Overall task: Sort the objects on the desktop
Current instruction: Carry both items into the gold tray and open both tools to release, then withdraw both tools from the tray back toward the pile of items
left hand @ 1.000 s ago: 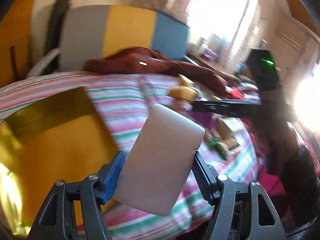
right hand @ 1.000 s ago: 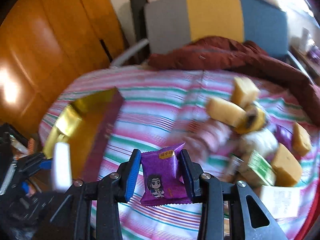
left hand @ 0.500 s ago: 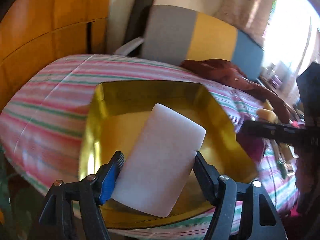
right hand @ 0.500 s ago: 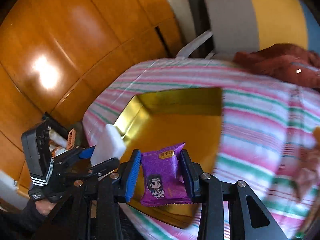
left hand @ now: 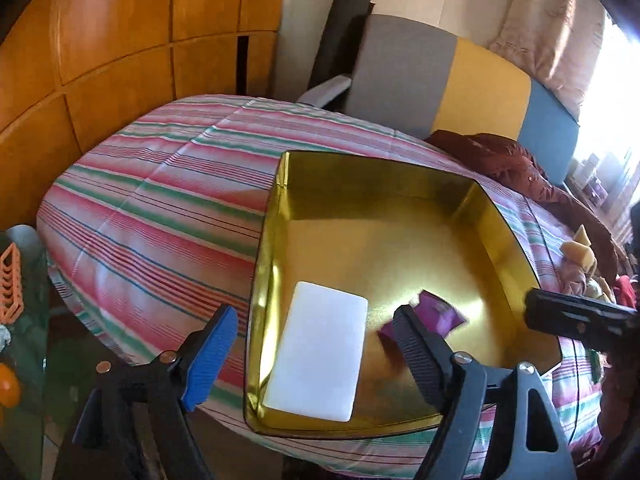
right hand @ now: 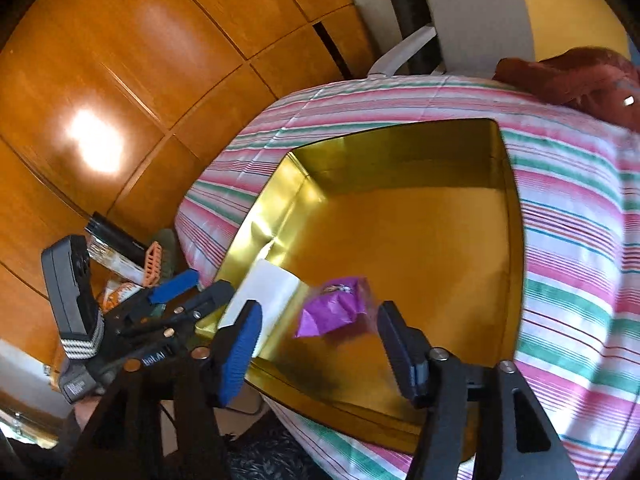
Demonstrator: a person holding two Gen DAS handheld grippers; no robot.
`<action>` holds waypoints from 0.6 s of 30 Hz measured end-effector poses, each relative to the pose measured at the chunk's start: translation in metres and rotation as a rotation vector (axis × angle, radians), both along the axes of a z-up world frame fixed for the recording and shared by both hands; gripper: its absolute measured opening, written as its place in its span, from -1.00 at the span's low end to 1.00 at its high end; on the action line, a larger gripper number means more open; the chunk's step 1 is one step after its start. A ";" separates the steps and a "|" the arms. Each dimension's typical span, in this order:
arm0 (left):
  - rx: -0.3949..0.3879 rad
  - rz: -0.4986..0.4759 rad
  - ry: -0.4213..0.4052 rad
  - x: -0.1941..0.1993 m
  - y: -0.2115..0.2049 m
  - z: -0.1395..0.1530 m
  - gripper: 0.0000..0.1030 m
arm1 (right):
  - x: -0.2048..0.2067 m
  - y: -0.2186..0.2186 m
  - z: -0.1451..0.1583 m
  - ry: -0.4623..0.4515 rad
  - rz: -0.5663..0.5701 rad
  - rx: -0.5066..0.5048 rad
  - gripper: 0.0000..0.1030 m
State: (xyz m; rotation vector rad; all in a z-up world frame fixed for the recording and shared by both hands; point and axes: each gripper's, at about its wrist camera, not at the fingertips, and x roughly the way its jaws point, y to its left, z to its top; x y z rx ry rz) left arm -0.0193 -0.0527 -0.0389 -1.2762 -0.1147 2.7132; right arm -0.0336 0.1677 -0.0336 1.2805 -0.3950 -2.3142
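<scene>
Both of my hand-held grippers have just been opening. The left hand-held gripper [left hand: 312, 356] has released the white block [left hand: 320, 354], now flat in the gold tray [left hand: 400, 172] at its near left. It looks light and stiff; I'd pinch its long edges. The right hand-held gripper [right hand: 320, 344] has let go of the purple snack packet [right hand: 334, 312], thin, crinkly and slippery, best taken across its sealed sides.
</scene>
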 end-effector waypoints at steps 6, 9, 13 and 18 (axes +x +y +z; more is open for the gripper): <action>-0.010 0.011 0.050 0.008 0.009 0.021 0.58 | 0.022 0.005 0.009 0.062 -0.049 0.115 0.51; -0.006 -0.009 0.067 0.010 0.017 0.032 0.58 | 0.031 0.009 0.015 0.085 -0.072 0.148 0.66; -0.047 -0.047 0.102 0.017 0.033 0.041 0.58 | 0.042 0.016 0.023 0.116 -0.110 0.189 0.71; -0.098 -0.092 0.122 0.024 0.053 0.042 0.58 | 0.055 0.028 0.027 0.142 -0.170 0.249 0.81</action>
